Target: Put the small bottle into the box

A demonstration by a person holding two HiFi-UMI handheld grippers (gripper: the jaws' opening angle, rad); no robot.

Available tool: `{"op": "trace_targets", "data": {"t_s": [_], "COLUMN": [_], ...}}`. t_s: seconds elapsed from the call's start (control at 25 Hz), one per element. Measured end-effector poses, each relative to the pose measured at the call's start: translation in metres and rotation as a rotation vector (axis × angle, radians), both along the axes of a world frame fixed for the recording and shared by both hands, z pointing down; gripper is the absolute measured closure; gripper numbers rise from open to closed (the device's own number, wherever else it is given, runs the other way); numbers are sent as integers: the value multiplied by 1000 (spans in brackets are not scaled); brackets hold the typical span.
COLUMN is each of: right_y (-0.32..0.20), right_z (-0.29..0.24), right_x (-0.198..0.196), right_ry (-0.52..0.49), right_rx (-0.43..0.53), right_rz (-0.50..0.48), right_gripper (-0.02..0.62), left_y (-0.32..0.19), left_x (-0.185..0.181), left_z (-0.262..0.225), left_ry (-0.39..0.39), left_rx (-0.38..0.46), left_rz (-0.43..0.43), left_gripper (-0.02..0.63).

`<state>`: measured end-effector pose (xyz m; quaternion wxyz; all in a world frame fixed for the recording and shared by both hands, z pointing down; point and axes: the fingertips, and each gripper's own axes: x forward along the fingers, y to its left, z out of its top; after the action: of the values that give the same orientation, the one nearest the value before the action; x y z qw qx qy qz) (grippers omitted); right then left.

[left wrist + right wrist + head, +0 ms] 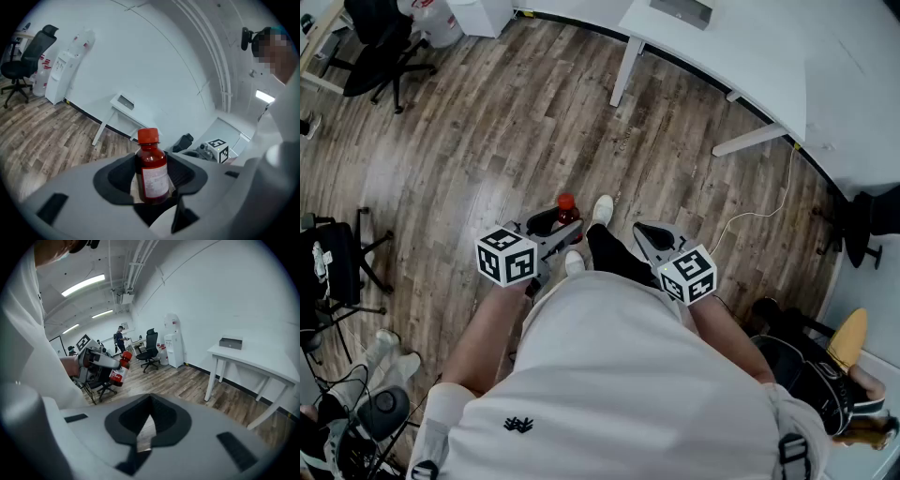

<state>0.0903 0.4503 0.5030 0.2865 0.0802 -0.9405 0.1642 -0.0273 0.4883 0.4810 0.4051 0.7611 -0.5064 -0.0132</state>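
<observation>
Left gripper view, wide jaws clamping small bottle [153, 174]

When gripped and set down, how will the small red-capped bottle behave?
The small bottle looks rigid: the left hand-held gripper clamps it without denting. Dark liquid seems to fill it nearly to the neck, so it is probably heavy for its size. Tall, narrow and round, it may tip or roll once released.
</observation>
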Motion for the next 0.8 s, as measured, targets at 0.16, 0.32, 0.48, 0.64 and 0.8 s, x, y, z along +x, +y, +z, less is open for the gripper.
{"op": "trace_targets", "data": {"t_s": [0.16,0.32,0.48,0.64,0.8], "right_y": [-33,-81,-126,-164,-183], "right_z": [1,-8,-11,-4,0], "right_x": [-18,-38,-55,-59,-60], "right_ry": [-24,-57,-99,-104,-104], "right_rx": [7,8,-5,2,-18], "right_rz": [3,-1,-12,-1,39], "right_gripper": [591,591,589,588,586], "left_y": [-34,-74,-124,-172,-204], "left_x": [-9,-20,-34,-37,-39], "left_z": [-6,-18,-22,-25,-30], "left_ry": [-24,-60,-93,-96,-91], "left_rx": [2,-1,-13,-2,1], "left_rz": [16,30,47,68,102], "left_gripper": [390,390,390,390,390]}}
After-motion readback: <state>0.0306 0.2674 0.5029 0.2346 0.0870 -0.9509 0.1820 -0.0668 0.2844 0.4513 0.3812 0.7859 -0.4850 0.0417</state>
